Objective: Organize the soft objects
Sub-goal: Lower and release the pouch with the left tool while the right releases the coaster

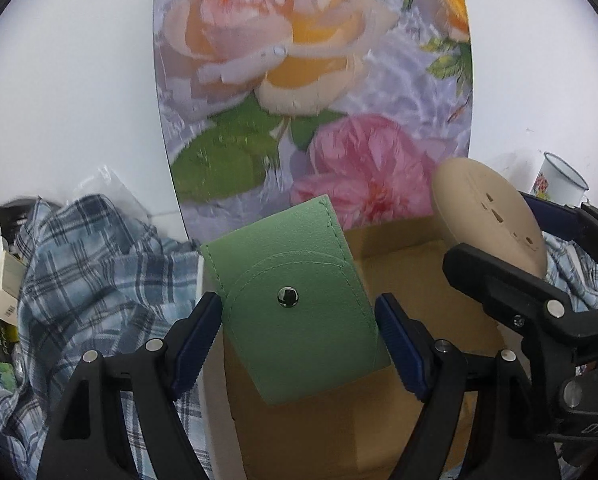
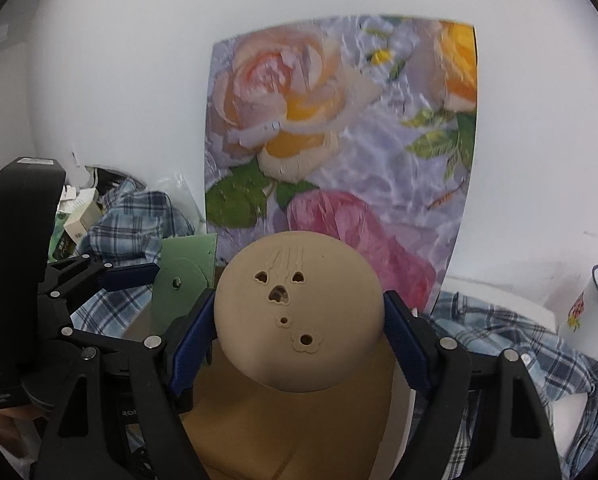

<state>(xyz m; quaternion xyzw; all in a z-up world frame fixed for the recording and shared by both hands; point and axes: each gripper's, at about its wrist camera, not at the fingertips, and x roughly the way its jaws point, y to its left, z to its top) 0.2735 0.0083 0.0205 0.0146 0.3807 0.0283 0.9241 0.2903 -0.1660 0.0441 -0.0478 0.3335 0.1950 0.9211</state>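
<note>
Above the cardboard box (image 1: 419, 280), left tool (image 1: 299, 320) clamps unlabelled green pouch (image 1: 299, 292), right tool (image 2: 299, 320) clamps beige dome (image 2: 299, 312).

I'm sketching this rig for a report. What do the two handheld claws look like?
Both look alike: the left claw and right claw have matte black plastic arms with triangular cut-outs and round silver pins at the joints. Each finger ends in a dark blue pad with a ribbed, toothed face. The bodies carry small white lettering, too blurred to read. No cables or sleeves are visible.
</note>
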